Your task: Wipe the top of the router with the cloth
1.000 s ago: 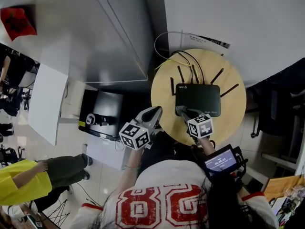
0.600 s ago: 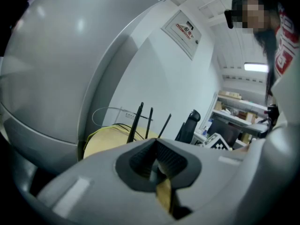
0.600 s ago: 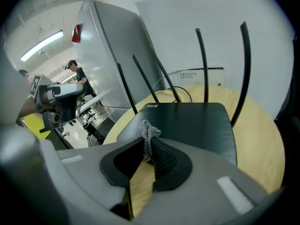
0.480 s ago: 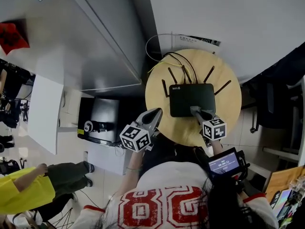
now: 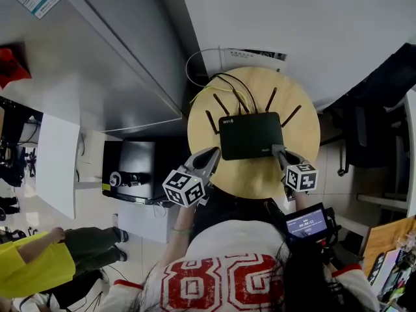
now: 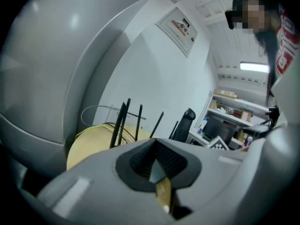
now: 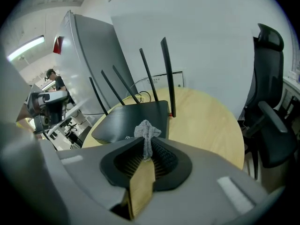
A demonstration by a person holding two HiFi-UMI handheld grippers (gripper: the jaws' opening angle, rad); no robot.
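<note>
A black router (image 5: 250, 135) with several upright antennas lies on the round wooden table (image 5: 299, 119). My right gripper (image 5: 279, 151) is at the router's near right corner, shut on a small grey cloth (image 7: 146, 136) that sticks up bunched from between its jaws. In the right gripper view the router (image 7: 133, 118) lies just ahead and to the left of the cloth. My left gripper (image 5: 209, 156) hovers by the table's near left edge, apart from the router, shut with nothing in it. The left gripper view shows only its shut jaws, the antennas (image 6: 123, 121) and the table's edge (image 6: 89, 142).
Cables (image 5: 218, 83) run off the back of the table toward the white wall. A tall grey cabinet (image 5: 97, 64) stands at the left, a black box (image 5: 133, 168) on the floor below it. A black office chair (image 7: 269, 102) is close on the right. A person in yellow (image 5: 32, 268) stands at far left.
My right gripper has slid with the cloth from the left of the router's near edge to its right corner. The left gripper has kept its place.
</note>
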